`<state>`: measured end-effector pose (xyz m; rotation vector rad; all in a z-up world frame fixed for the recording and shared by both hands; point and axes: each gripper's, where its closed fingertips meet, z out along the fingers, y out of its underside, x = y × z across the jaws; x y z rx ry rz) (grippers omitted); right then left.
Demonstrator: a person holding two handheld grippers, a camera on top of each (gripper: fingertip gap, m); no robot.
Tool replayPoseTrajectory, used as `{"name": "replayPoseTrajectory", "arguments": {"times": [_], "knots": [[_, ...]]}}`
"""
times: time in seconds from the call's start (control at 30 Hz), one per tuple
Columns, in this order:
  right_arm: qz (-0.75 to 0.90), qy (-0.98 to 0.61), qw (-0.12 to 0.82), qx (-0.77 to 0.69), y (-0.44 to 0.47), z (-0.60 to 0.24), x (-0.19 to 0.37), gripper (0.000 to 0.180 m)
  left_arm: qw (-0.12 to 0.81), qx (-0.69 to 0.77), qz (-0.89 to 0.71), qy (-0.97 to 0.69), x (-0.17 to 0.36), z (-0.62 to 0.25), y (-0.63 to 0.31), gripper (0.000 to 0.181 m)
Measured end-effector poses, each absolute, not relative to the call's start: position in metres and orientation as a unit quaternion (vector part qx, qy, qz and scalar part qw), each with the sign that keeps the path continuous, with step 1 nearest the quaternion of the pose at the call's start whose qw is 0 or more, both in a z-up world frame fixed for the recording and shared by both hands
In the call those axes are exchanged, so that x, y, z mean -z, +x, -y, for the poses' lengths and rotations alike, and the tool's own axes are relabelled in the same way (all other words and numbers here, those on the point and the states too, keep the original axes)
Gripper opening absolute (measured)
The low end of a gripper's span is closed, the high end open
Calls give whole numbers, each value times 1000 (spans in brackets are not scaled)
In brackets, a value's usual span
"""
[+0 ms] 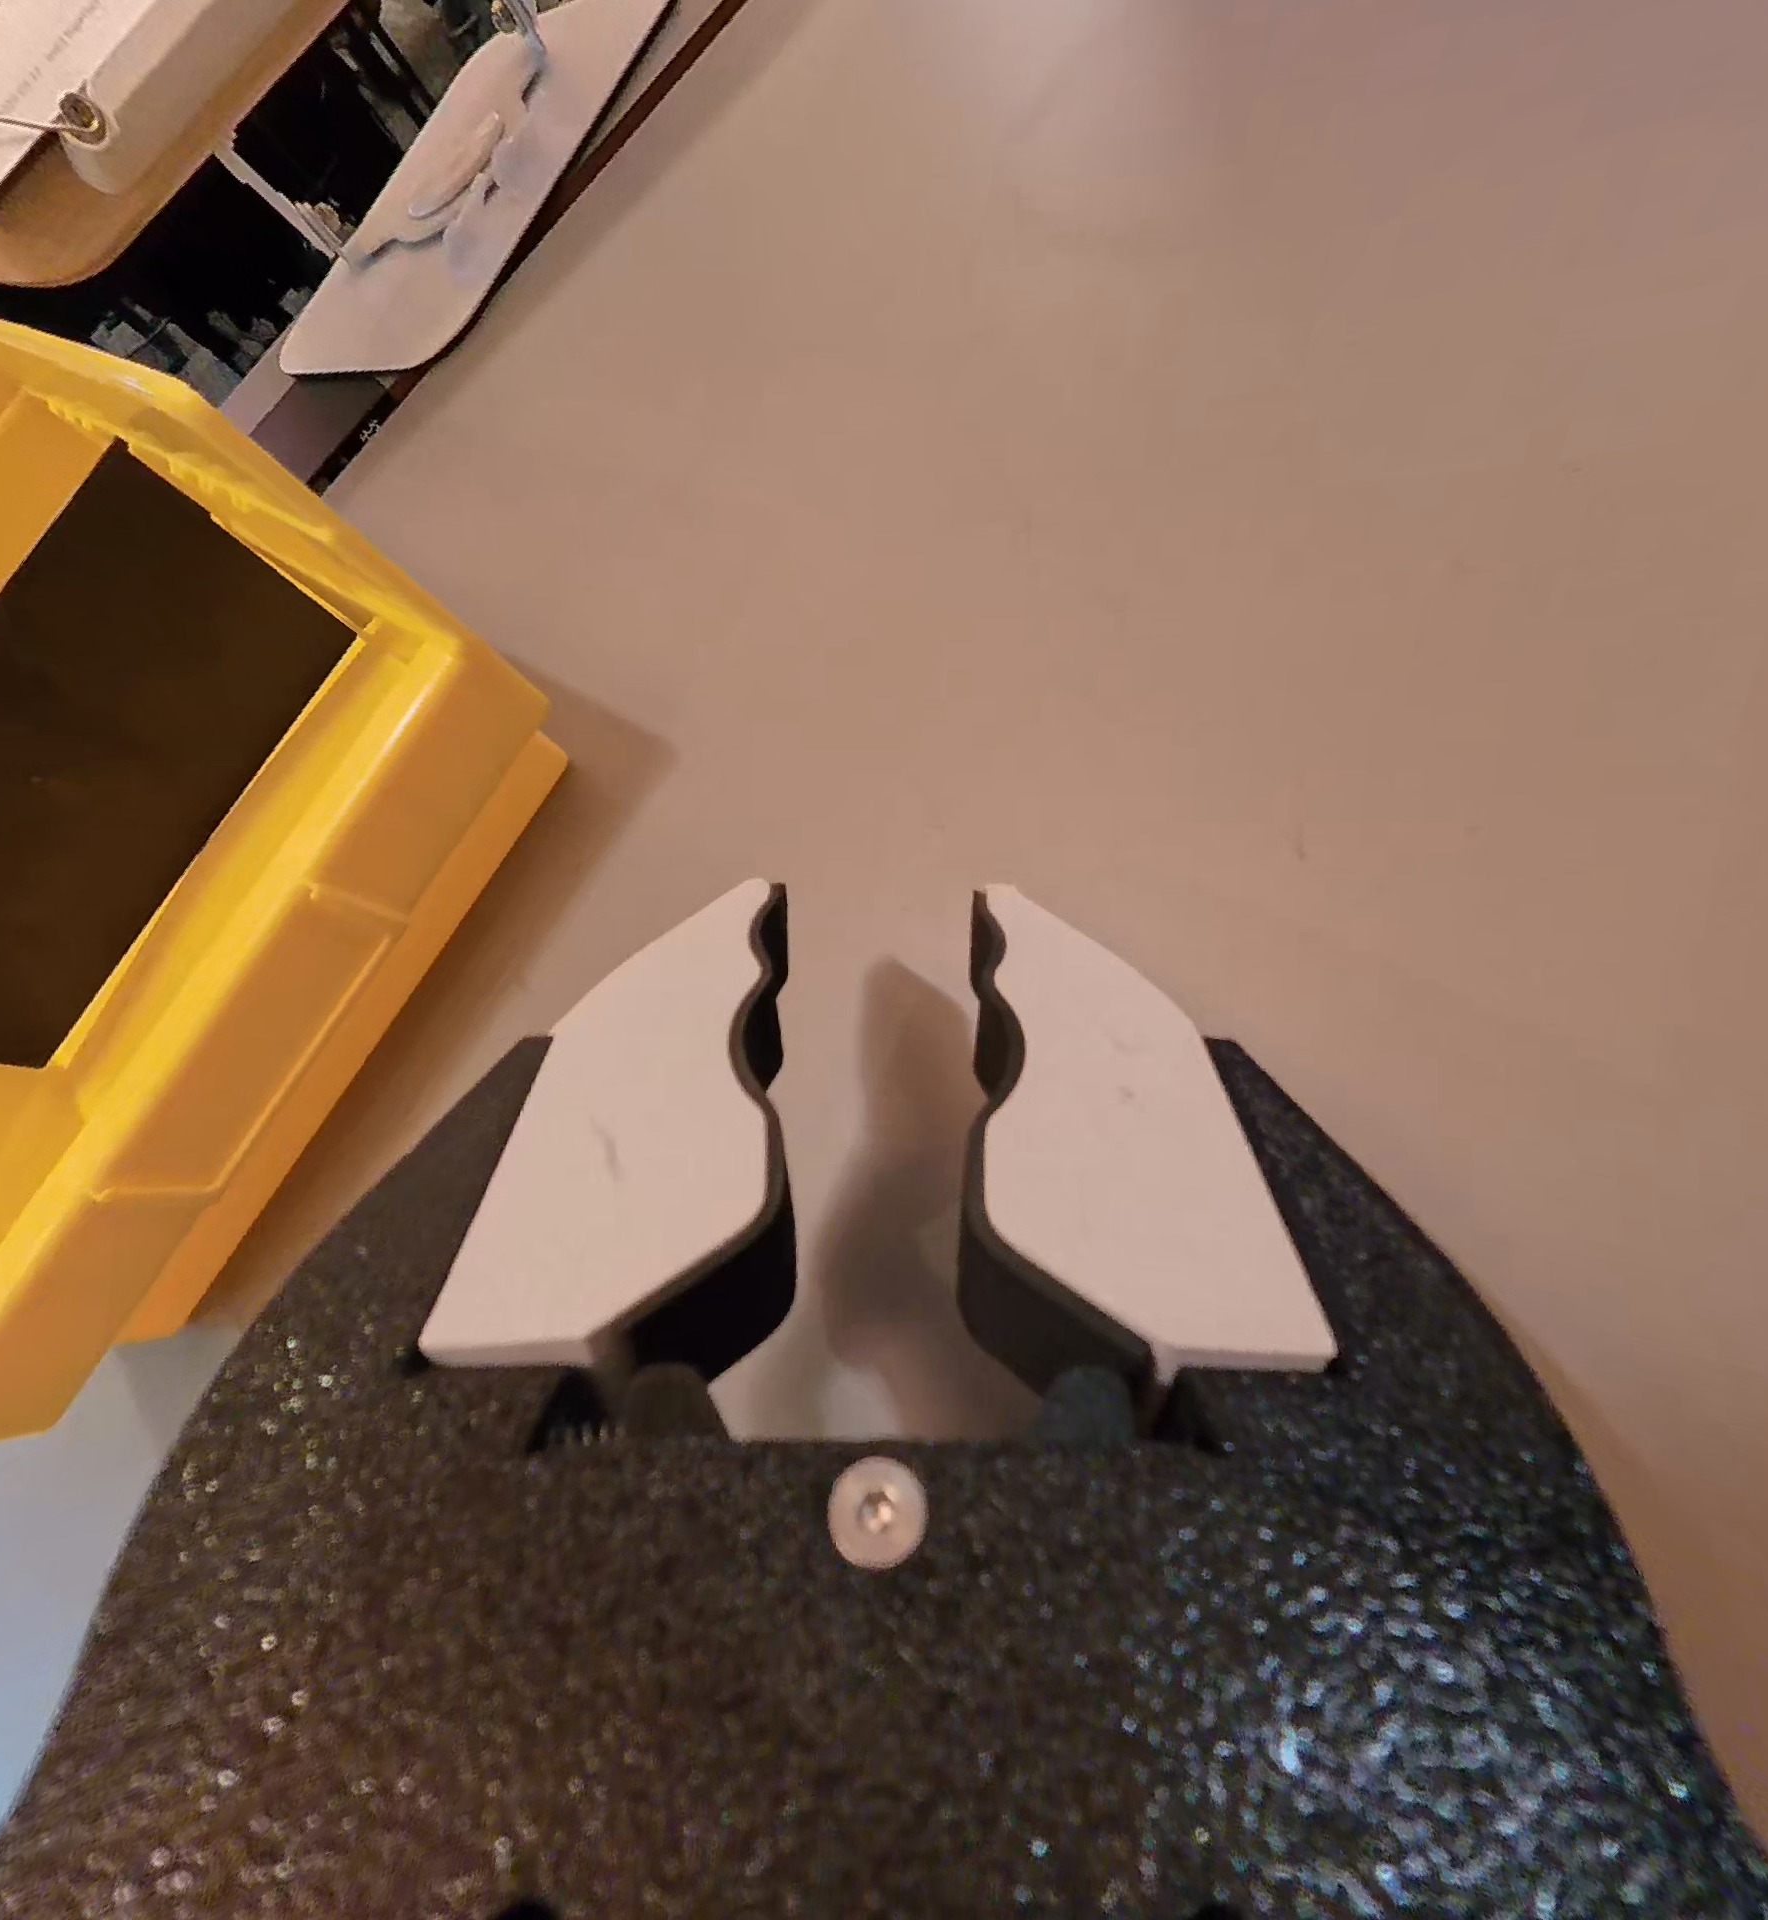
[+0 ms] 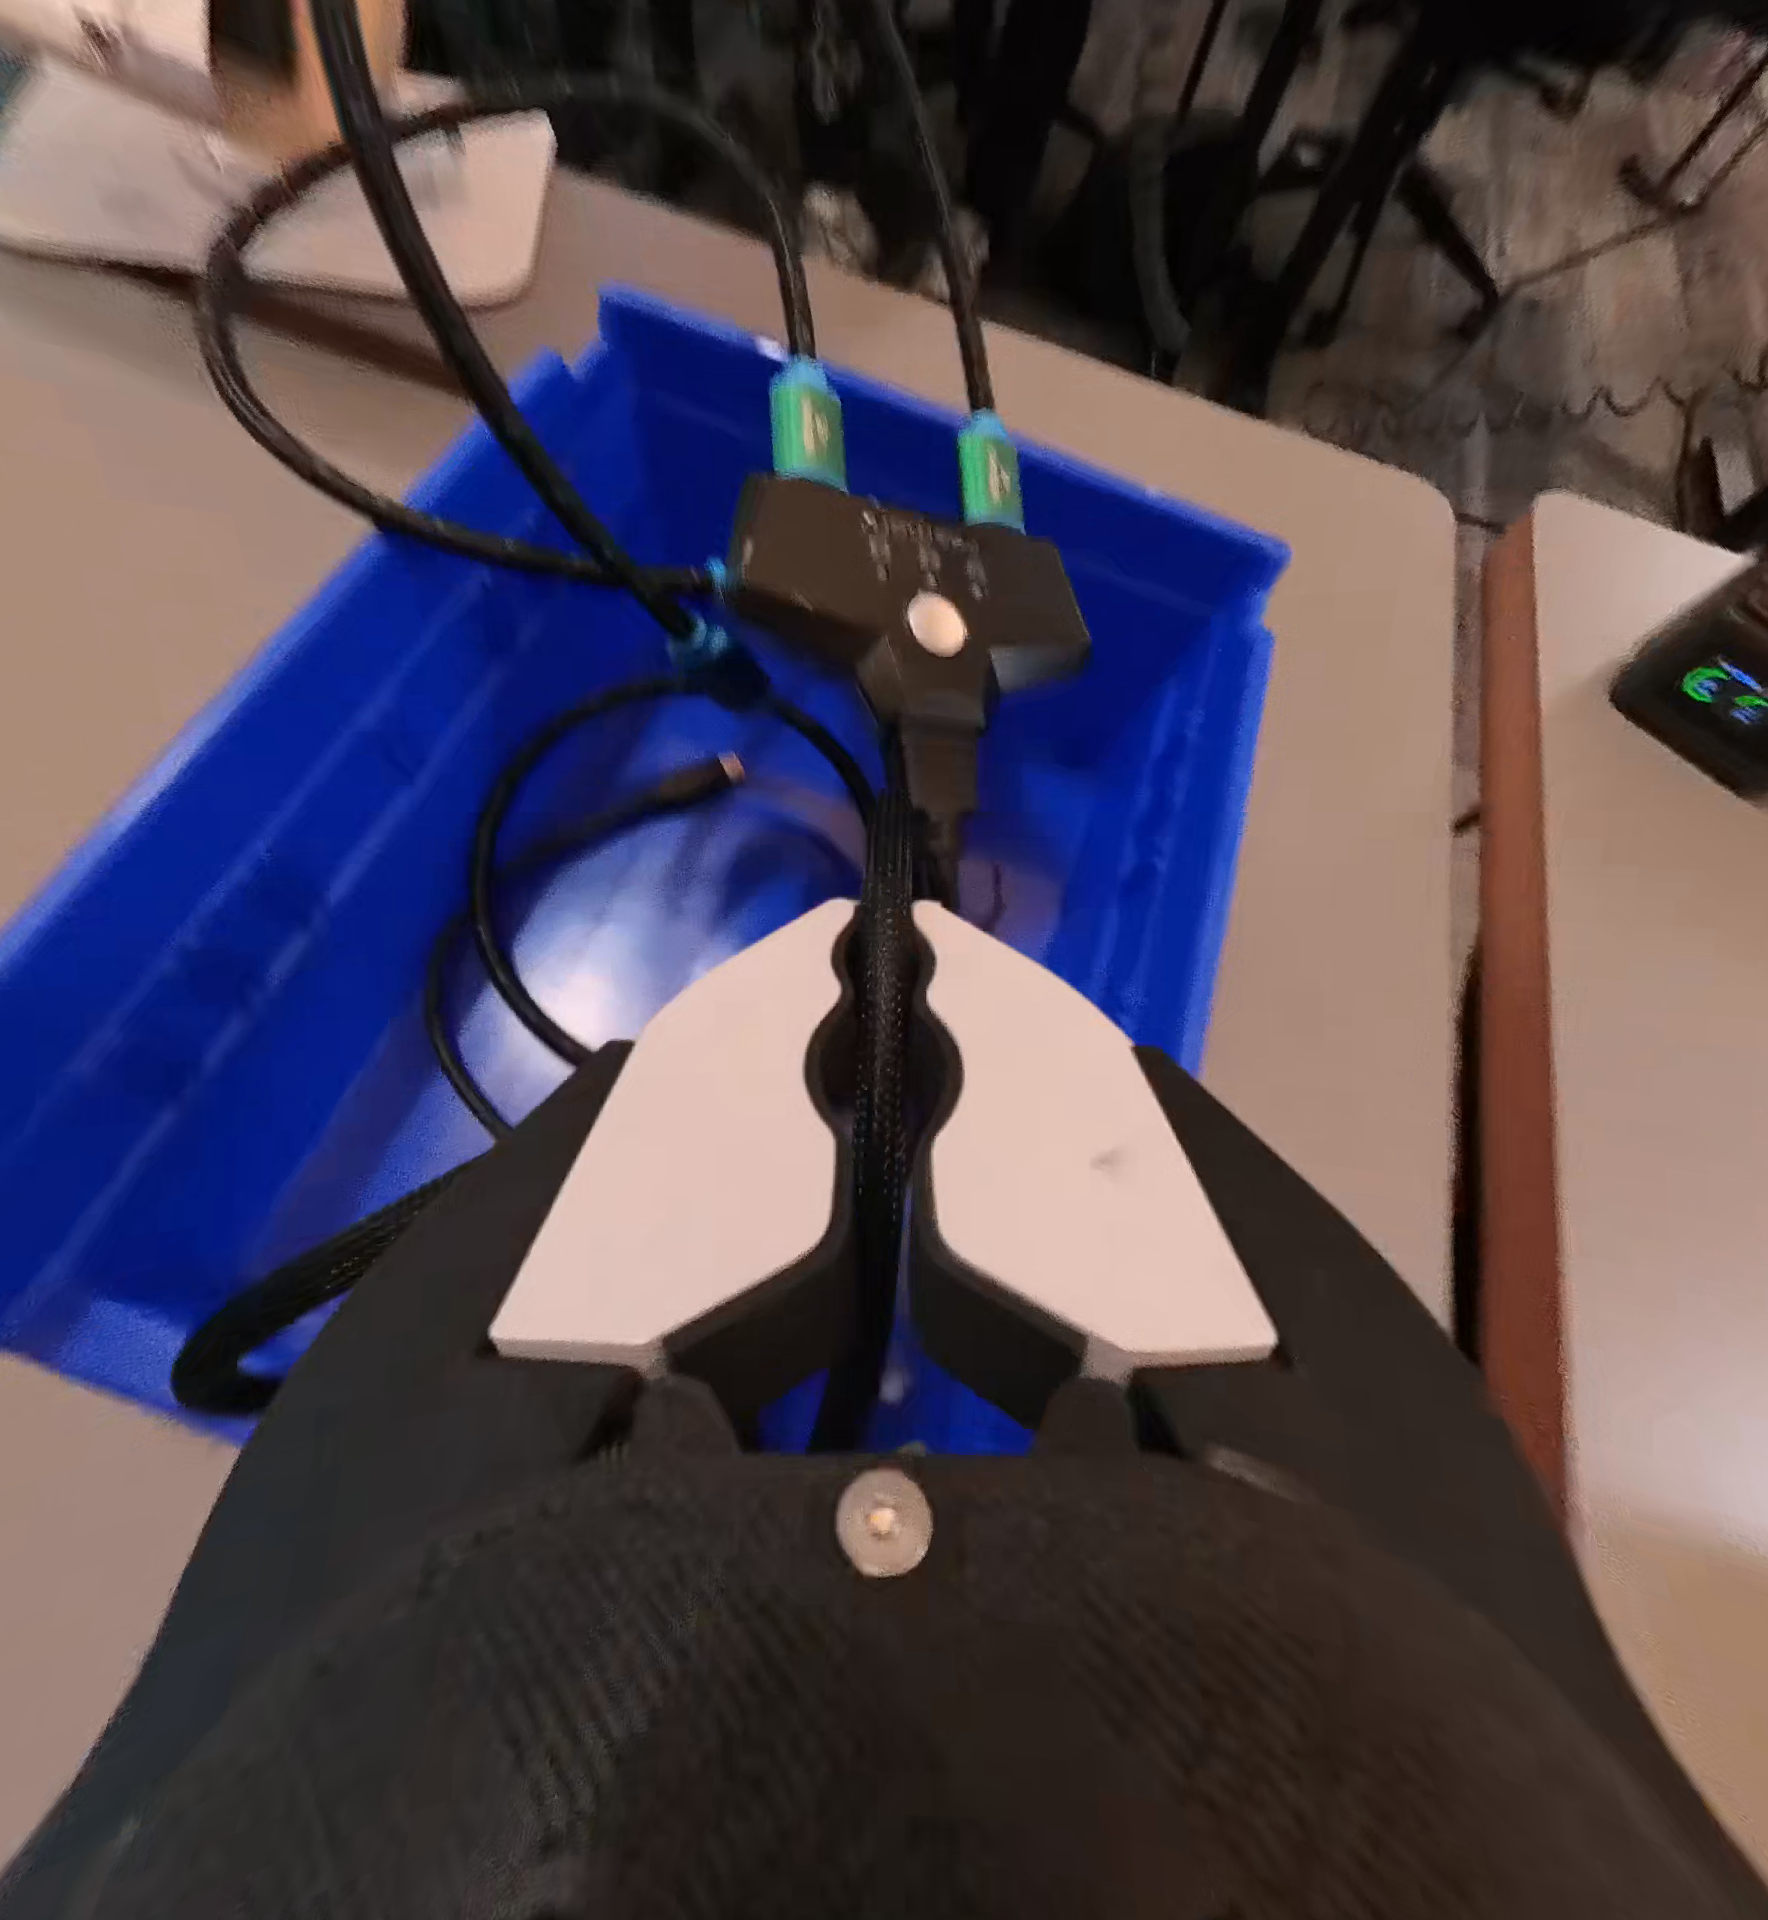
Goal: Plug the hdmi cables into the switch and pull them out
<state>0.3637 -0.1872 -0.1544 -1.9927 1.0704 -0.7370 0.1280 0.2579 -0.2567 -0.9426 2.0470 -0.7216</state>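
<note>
Right fingers [image 2: 1025, 1049]: closed on the braided black cable [image 2: 885, 997] that runs from the switch's single end down between them.
Left fingers [image 1: 651, 1081]: spread apart with nothing between them, hovering over bare desk [image 1: 1275, 520].
Switch [image 2: 911, 603]: black T-shaped box with a round silver button, held up above the blue bin [image 2: 236, 935], just ahead of the right gripper [image 2: 882, 914].
HDMI cables: two green-shelled plugs, one [image 2: 809, 436] and the other [image 2: 990, 468], sit side by side in the switch's far edge, their black cords rising away.
Inside the bin: a thin black lead [image 2: 506, 831] loops across the floor, ending in a small metal-tipped connector; other braided cords with blue ties drape over the left rim.
Beside the left gripper [image 1: 878, 904]: a yellow bin [image 1: 184, 831] stands on the desk at its left, close to the finger.
Right of the blue bin: a small dark device with a lit screen [image 2: 1732, 717] on a neighbouring desk.
Obstruction: looping cords crowd the bin's left side; view is motion-blurred.
</note>
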Motion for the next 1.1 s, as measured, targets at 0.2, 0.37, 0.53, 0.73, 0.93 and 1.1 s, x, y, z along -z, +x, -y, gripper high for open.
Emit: {"name": "replayPoseTrajectory", "arguments": {"times": [0.2, 0.37, 0.53, 0.73, 0.93, 1.1], "knots": [[-375, -804, 391, 245, 370, 144, 164, 16, 376, 283, -801, -371, 257, -258, 128, 32], [-380, -798, 376, 278, 347, 165, 145, 39, 373, 285, -804, -366, 257, -257, 127, 32], [-356, -736, 463, 343, 287, 177, 112, 75, 354, 292, -805, -376, 259, -257, 127, 32], [-427, -649, 466, 423, 242, 225, 120, 88, 330, 431, -720, -432, 194, -213, 143, 36], [-475, -654, 378, 451, 249, 257, 140, 101, 282, 489, -718, -409, 120, -97, 190, 49], [-476, -656, 370, 454, 248, 266, 143, 101, 216, 472, -739, -430, 109, -4, 239, 73]]}}
